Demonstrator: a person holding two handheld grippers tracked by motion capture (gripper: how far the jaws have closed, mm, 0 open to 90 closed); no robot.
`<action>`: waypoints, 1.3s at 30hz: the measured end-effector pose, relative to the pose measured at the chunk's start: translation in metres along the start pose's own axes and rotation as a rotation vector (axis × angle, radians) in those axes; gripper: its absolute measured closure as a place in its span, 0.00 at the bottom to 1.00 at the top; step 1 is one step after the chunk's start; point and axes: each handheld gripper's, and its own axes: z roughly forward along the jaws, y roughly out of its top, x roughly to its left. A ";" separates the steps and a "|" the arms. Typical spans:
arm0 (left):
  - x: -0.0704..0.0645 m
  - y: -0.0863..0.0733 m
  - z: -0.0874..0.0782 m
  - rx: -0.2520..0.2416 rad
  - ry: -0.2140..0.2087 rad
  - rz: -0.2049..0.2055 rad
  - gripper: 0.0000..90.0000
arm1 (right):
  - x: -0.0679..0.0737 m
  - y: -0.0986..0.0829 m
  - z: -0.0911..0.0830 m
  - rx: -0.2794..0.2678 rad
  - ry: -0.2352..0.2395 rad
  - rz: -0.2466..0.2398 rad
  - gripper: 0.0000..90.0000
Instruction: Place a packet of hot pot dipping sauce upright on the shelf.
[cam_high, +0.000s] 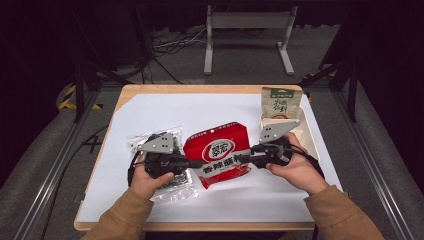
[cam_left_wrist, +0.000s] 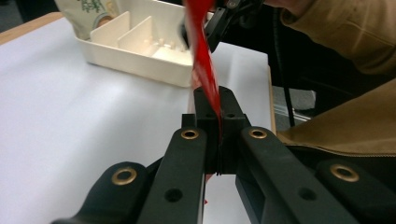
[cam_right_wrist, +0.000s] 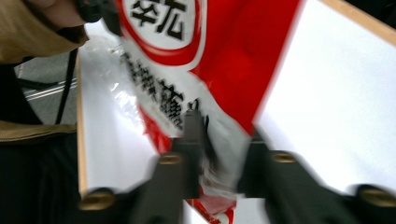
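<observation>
Sleeved forearms are coming in at the near edge, each hand working a gripper. Left gripper (cam_high: 192, 164) is clenching the left edge of the red pouch (cam_high: 219, 152); right gripper (cam_high: 248, 160) is pinching its right edge, so the pouch is hanging between them above the bench (cam_high: 250, 200). It is looking light, soft and slick, sagging readily; the sealed side seams are probably offering the firmest hold. Farther right, a white tray (cam_high: 310, 140) is waiting.
</observation>
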 end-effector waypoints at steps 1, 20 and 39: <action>0.000 -0.001 0.000 -0.007 -0.001 -0.007 1.00 | 0.000 0.001 -0.001 -0.002 0.004 0.002 0.95; 0.007 -0.008 -0.002 -0.068 0.109 -0.066 0.50 | -0.005 0.009 -0.041 -0.027 -0.003 0.052 1.00; 0.009 -0.021 -0.021 -0.029 0.275 -0.105 0.47 | -0.046 0.008 -0.095 -0.111 -0.130 0.098 1.00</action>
